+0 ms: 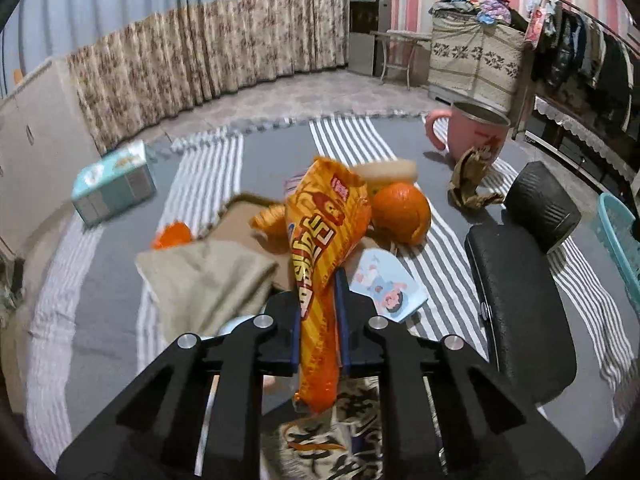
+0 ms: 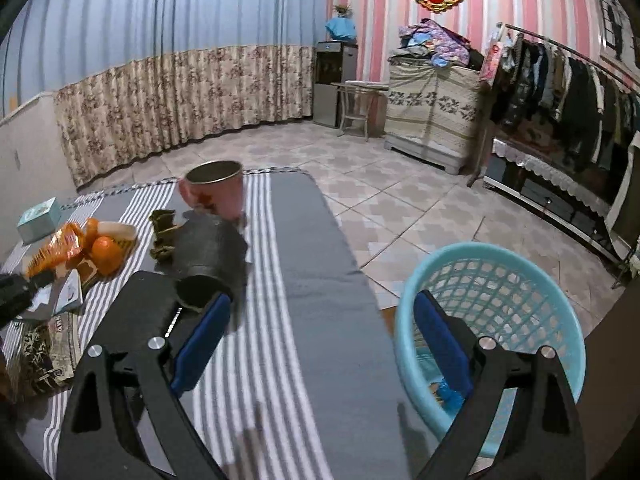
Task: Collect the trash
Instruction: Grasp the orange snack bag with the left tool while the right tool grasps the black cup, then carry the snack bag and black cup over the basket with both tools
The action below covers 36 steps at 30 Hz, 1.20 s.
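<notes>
My left gripper [image 1: 318,280] is shut on an orange snack wrapper [image 1: 324,232] and holds it above the striped table [image 1: 348,140]. The wrapper also shows at the left in the right wrist view [image 2: 52,252]. Behind it lie orange peel [image 1: 400,210] and a crumpled brown paper [image 1: 470,184]. My right gripper [image 2: 320,308] is open and empty, over the table's right edge. A light blue basket [image 2: 500,308] stands on the floor to the right, with a blue scrap inside; it also shows in the left wrist view [image 1: 622,236].
A pink cup [image 1: 474,132] stands at the back of the table. A teal tissue box [image 1: 114,186] is at the left. A black cylinder [image 1: 542,206] and black pad [image 1: 520,304] lie at the right. Beige cloth [image 1: 208,280] and paper cards lie near my left gripper.
</notes>
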Each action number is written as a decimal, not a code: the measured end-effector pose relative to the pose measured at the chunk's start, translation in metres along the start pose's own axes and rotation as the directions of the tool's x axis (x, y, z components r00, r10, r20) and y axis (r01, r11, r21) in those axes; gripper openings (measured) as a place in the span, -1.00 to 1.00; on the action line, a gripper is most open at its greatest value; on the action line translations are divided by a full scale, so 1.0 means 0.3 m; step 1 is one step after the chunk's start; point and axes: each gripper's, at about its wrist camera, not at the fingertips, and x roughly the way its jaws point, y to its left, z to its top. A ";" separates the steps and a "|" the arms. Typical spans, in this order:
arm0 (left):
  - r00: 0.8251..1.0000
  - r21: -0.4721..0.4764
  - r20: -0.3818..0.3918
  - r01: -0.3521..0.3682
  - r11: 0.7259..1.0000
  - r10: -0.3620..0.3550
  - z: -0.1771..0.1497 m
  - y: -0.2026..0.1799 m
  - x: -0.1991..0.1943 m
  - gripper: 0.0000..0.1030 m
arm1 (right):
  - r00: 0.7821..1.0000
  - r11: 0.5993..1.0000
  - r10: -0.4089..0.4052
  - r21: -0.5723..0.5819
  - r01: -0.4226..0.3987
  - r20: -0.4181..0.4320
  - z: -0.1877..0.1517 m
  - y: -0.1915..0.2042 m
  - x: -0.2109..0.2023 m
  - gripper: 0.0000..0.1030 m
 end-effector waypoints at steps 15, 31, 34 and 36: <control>0.994 -0.068 0.106 -0.004 0.998 0.011 0.112 0.168 -0.090 -0.76 | 0.993 0.992 0.062 -0.099 -0.071 -0.096 0.080 0.226 0.179 0.77; 0.996 -0.060 0.087 0.012 0.998 -0.007 0.130 0.099 -0.072 -0.76 | 0.984 0.988 0.122 -0.074 -0.132 -0.129 0.085 0.238 0.238 0.26; 0.994 -0.039 0.106 0.033 0.999 -0.029 0.146 0.038 -0.093 -0.76 | 0.990 0.992 0.107 -0.062 -0.113 -0.086 0.107 0.149 0.152 0.26; 0.992 -0.024 0.113 0.052 0.998 -0.049 0.156 -0.011 -0.103 -0.76 | 0.995 0.995 0.077 -0.061 -0.080 -0.058 0.113 0.073 0.084 0.26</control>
